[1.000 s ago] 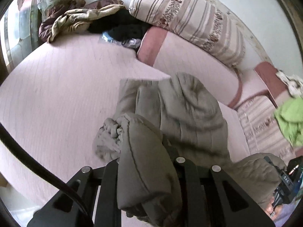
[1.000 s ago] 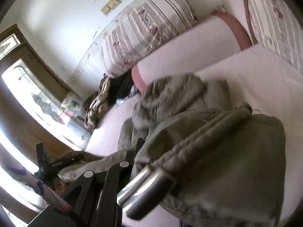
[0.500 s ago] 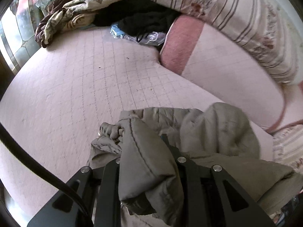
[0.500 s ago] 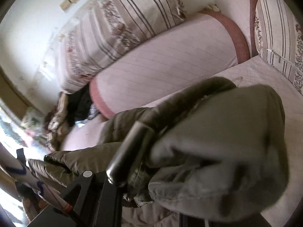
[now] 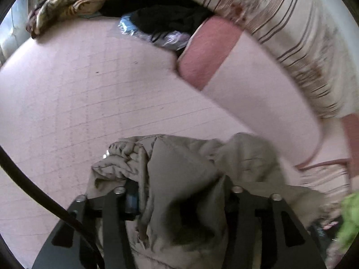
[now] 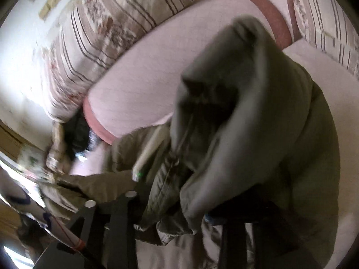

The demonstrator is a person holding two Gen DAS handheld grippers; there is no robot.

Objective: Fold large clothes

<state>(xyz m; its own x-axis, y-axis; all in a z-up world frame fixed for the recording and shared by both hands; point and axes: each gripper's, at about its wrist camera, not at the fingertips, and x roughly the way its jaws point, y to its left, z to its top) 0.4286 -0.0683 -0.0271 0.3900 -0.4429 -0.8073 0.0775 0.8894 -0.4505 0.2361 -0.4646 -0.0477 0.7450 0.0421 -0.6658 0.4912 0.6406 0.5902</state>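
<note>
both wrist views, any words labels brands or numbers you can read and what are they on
None can be read in either view.
The olive jacket shows no tag or print.
The striped cushion carries only a floral and stripe pattern, no lettering.
The crinkled plastic bag by the dark clothes is too blurred to show any print.
The wall plate in the right wrist view is blurred and shows no legible marking.

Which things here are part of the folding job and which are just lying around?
Part of the job:
olive padded jacket
left gripper, shut on it
right gripper, shut on it

Lying about:
striped cushion
patterned blanket heap
black clothes
plastic bag
green garment
</note>
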